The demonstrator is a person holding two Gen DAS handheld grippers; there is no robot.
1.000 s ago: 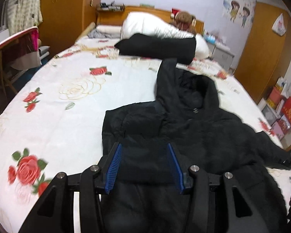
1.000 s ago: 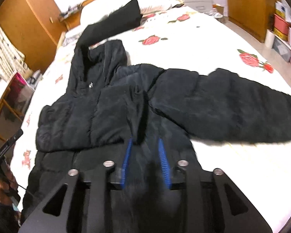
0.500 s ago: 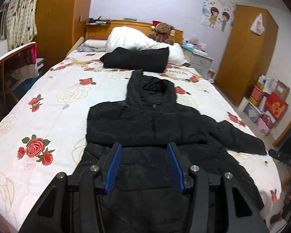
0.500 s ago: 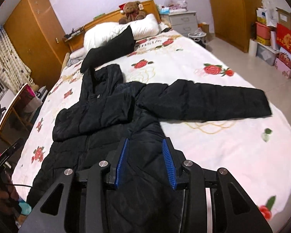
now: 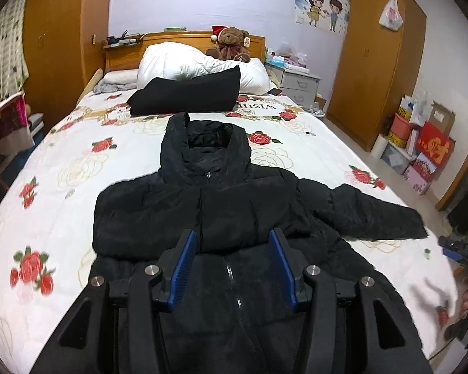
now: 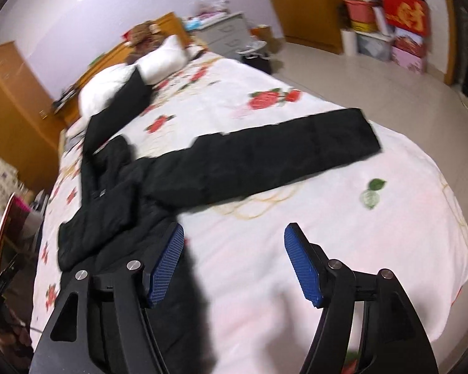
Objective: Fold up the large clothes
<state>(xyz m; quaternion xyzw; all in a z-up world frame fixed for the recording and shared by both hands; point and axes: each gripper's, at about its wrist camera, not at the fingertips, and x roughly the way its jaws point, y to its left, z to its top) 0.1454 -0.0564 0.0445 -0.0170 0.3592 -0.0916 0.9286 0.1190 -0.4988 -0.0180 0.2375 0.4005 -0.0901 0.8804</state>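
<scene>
A black hooded puffer jacket (image 5: 221,205) lies face up on the rose-print bed sheet (image 5: 62,168), hood toward the headboard. One sleeve is folded across its chest; the other sleeve (image 6: 265,159) stretches out flat toward the bed's right side. My left gripper (image 5: 232,261) is open and empty above the jacket's lower front, over the zipper. My right gripper (image 6: 234,261) is open wide and empty above the sheet, just right of the jacket's hem (image 6: 134,237) and short of the outstretched sleeve.
A folded black garment (image 5: 187,95) and white pillows (image 5: 184,65) with a teddy bear (image 5: 231,45) lie at the headboard. A nightstand (image 5: 299,85), a wardrobe (image 5: 380,62) and stacked boxes (image 5: 421,146) stand right of the bed. A chair (image 5: 6,124) stands left.
Both grippers pulled back and up from the jacket. The right gripper swung right, off the jacket and over the sheet, and opened wider. The left gripper stayed open.
</scene>
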